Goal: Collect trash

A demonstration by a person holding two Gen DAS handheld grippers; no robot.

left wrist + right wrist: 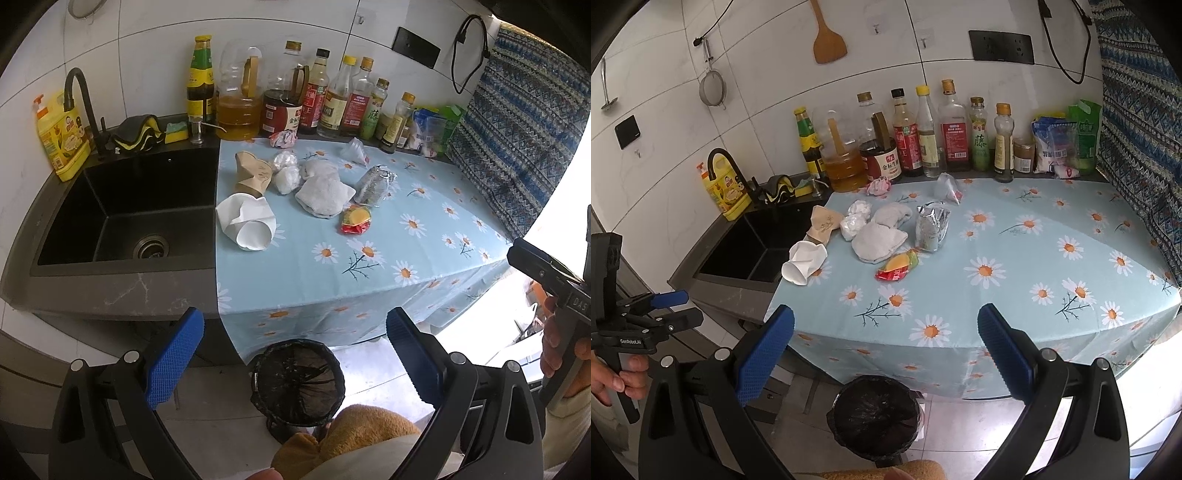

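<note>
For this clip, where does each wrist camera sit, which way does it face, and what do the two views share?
Left wrist: on the left gripper, held open off the counter's front, looking across the daisy tablecloth to the bottles; the right gripper and its hand show at right.
Right wrist: on the right gripper, also open, facing likewise; the left gripper shows at left.
Shared: the sink, the white paper cup, the bin.

Daisy tablecloth (1015, 236): smooth, slight sheen. Foil bag (932, 227), frame centre: crinkled, shiny metallic. Crushed paper cup (803, 264): matt white. Bin liner (875, 413), lower centre: thin glossy black plastic. Sink (122, 210): matt black.
</note>
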